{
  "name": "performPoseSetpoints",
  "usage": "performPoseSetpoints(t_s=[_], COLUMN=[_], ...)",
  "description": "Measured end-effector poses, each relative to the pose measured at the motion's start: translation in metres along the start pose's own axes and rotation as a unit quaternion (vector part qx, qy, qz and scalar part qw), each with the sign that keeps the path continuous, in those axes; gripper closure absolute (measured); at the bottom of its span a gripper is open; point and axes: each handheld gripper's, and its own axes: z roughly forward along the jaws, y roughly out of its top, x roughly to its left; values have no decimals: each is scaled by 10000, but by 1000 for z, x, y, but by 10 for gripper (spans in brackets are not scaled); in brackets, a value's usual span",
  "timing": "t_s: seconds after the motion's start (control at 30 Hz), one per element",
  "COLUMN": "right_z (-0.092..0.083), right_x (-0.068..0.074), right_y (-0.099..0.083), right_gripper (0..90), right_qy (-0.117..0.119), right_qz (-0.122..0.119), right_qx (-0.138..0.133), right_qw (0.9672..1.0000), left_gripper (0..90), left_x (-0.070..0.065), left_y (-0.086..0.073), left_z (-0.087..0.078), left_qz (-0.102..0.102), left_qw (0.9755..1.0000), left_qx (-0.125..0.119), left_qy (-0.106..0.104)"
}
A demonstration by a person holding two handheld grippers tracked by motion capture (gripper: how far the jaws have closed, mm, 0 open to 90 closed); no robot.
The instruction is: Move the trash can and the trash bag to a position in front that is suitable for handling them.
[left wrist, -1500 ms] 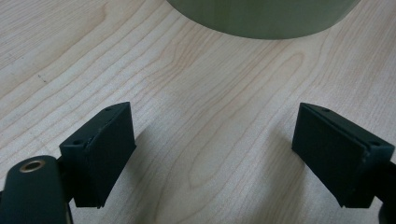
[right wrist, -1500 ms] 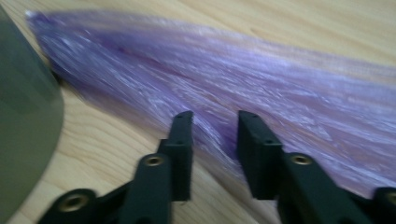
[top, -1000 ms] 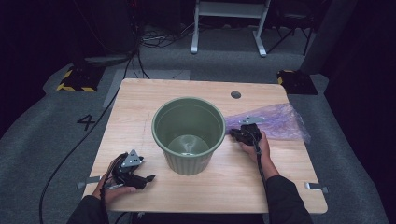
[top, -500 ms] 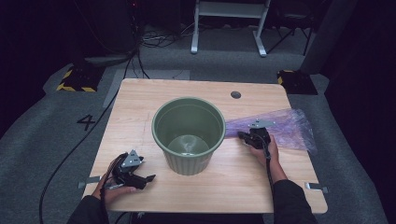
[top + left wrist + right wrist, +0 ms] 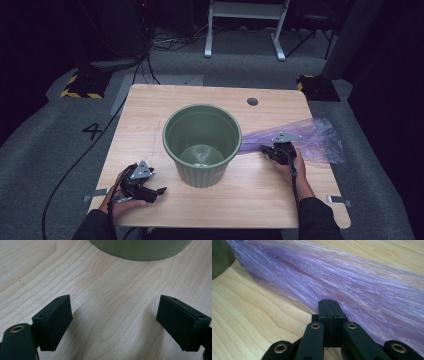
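A wooden table (image 5: 150, 115) carries a green bucket (image 5: 202, 144) at its middle. To the right of the bucket a purple plastic bag (image 5: 312, 142) lies stretched flat, one end touching the bucket wall. The right gripper (image 5: 267, 150) sits at the bag's near edge, jaws pressed together; whether plastic is pinched, I cannot tell. Left of the bucket, the left gripper (image 5: 159, 190) rests with jaws wide and empty.

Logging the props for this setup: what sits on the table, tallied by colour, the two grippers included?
Green: 1, the bin
Purple: 1, the plastic bag
Black: 2, the left gripper and the right gripper
Total: 4
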Motion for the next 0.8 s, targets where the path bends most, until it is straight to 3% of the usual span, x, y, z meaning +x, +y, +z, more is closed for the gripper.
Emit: performPoseSetpoints(t_s=[0.47,0.8], right_z=[-14,-20], right_x=[-5,-2], right_y=[-14,-19], right_gripper=[900,900], right_qy=[81,292], right_qz=[23,-115], right_qx=[1,-28], right_qw=[10000,9995], left_gripper=[88,53], left_x=[-25,-26], left_y=[27,42], left_z=[27,42], left_qz=[55,-72], left_qw=[10000,9998], left_qx=[43,89], left_qy=[-35,164])
